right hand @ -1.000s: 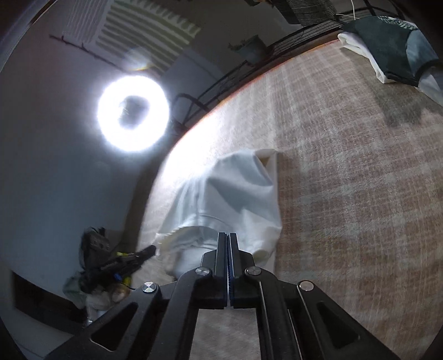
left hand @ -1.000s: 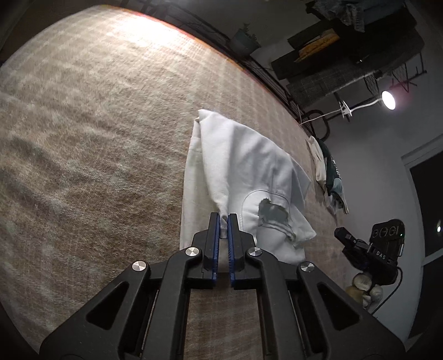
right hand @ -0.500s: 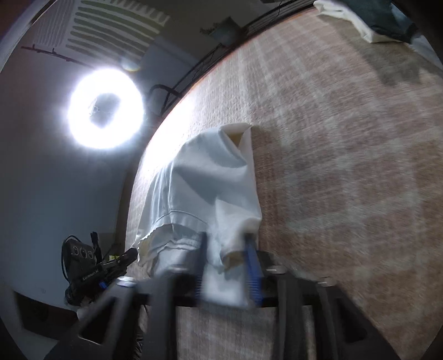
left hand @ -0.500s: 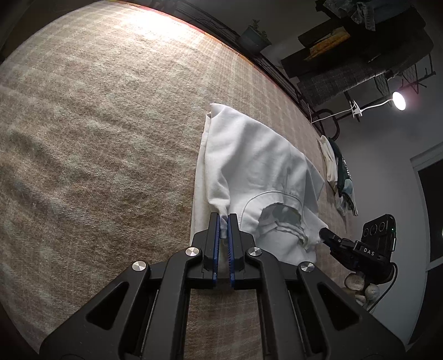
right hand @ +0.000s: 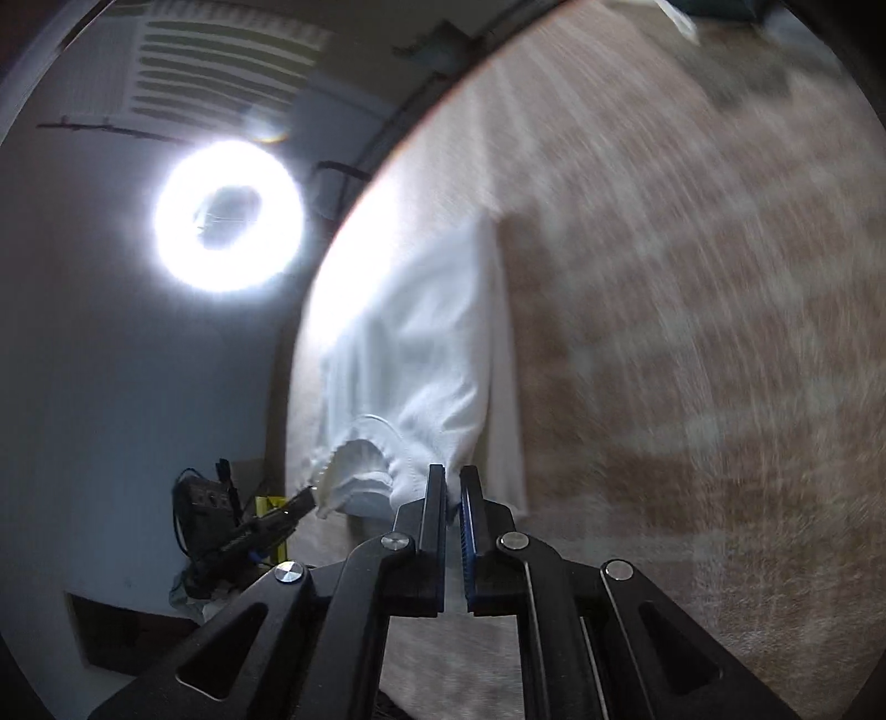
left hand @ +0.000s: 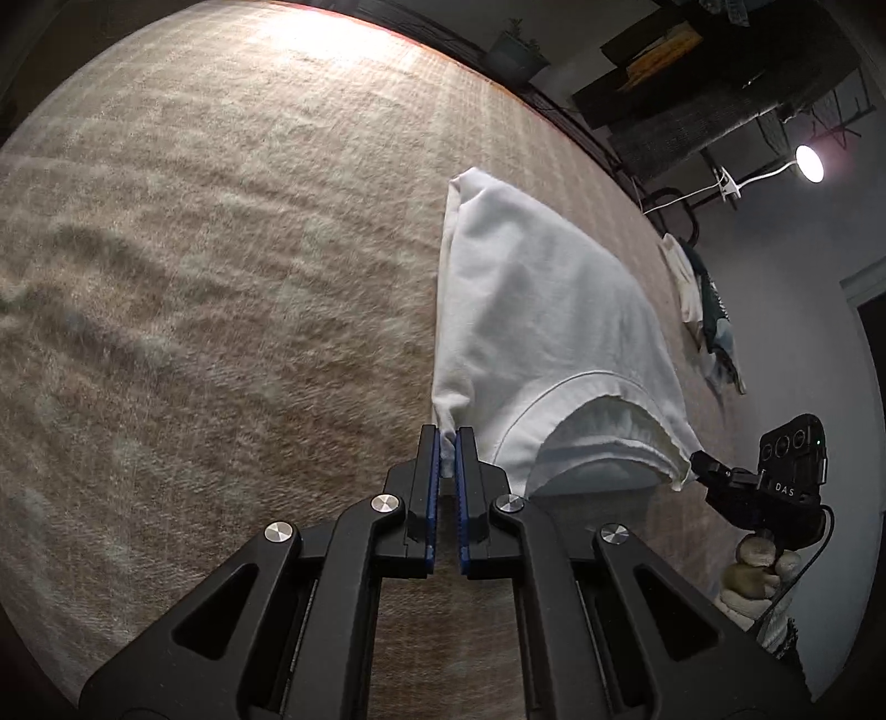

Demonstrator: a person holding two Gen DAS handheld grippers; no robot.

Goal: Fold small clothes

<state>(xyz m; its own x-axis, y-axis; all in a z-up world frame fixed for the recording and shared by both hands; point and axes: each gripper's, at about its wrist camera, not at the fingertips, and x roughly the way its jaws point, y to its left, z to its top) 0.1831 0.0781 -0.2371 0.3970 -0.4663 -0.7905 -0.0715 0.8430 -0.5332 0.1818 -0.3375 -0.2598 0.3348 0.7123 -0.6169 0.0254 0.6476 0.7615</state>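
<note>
Lowering, seemingly, the white garment (left hand: 542,310)

Beige-brown plaid woven blanket (left hand: 232,310) covers surface. Bright white ring light (right hand: 228,215) glows by pale wall. Small round clip lamp (left hand: 809,164) lit at upper right. Dark potted plant (left hand: 518,52) at far edge.

Dim, ring-light (right hand: 228,216) glare, blurred
</note>
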